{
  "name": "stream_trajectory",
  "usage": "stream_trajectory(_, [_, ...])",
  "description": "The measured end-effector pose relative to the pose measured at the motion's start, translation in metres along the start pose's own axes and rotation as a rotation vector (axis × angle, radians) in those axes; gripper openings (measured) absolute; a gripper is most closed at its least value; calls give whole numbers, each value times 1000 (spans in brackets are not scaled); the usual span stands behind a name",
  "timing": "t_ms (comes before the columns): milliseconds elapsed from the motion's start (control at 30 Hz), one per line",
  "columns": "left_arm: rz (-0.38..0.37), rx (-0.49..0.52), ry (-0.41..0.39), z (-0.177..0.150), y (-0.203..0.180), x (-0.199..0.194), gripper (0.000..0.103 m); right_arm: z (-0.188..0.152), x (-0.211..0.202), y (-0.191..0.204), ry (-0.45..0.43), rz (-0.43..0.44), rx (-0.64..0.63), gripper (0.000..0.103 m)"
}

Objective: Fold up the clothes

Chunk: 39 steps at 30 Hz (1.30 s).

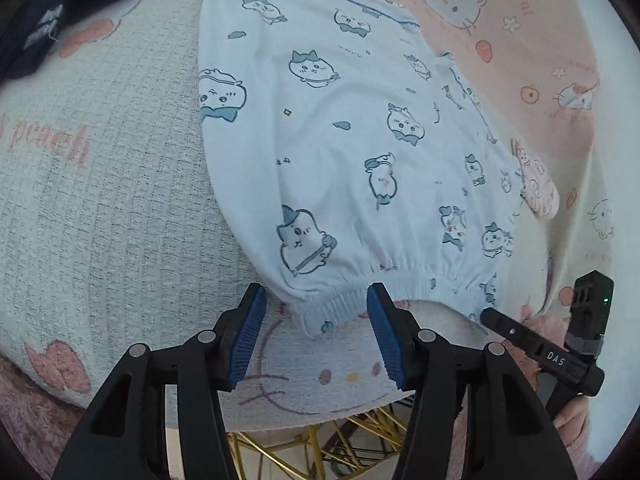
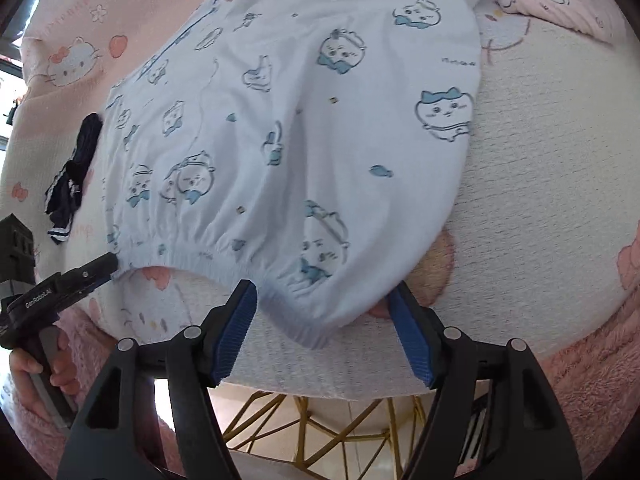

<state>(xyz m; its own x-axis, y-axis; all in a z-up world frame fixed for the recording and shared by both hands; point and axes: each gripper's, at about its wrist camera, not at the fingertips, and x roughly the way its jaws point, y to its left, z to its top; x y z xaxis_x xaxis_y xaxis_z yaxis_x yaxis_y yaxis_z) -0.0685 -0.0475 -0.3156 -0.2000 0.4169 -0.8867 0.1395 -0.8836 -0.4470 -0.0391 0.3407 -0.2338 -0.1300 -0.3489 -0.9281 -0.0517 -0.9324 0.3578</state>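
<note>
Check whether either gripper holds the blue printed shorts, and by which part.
Nothing is held. The left gripper and right gripper each straddle a corner of the elastic waistband of the shorts, jaws open, pads not pressing.

Each camera sat on a tool and looked steeply down, close over the near edge of the counter [image 1: 120, 168]. The left view faced one end of the elastic waistband [image 1: 400, 276], the right view the other end. Both showed the same pale blue shorts [image 2: 304, 128] and each other's tool.
</note>
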Motion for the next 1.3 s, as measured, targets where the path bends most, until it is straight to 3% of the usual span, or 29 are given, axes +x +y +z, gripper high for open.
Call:
stream_trajectory(33, [-4,-7,-10,-1,1,0,46,-2,2,2,-7,-6,-6,59])
stream_trajectory(67, [30,-7,-25,-1,3,1,10,-3,6,6,-20,-34,-25,51])
stream_trajectory(133, [48,-19,-30,2,6,2,8,2,11,16,-31,-57,-76,15])
stream_trajectory(167, [51,-14,-38,1,3,-2,8,3,9,20,-34,-52,-87,9])
stream_trajectory(333, [89,95,-82,-20,-7,-49,8,-5,-25,22,-94,-11,-112,9])
stream_trajectory(433, [76,76,-54,-32,8,-55,8,-6,-9,23,-61,-10,-97,9])
stream_trajectory(567, [89,38,11,-42,24,-42,8,-7,4,-4,10,-19,-56,9])
stream_trajectory(667, [93,52,30,-44,24,-42,11,-4,3,-21,37,17,-1,13])
stream_trajectory(733, [76,21,32,-40,29,-47,16,-2,-2,-26,39,31,11,25])
stream_trajectory(833, [69,-41,-21,-31,42,-65,27,2,-20,-36,-21,44,53,31])
stream_trajectory(933, [51,-78,-65,-12,61,-81,31,16,-39,-43,-104,19,65,31])
stream_trajectory(1000, [86,-79,-74,6,70,-84,31,30,-47,-41,-134,-4,55,33])
stream_trajectory(1167, [97,-20,-165,60,81,-94,31,74,-47,15,-116,51,-90,34])
stream_trajectory(1300, [79,-16,-227,128,71,-70,31,104,-41,68,-110,0,-261,34])
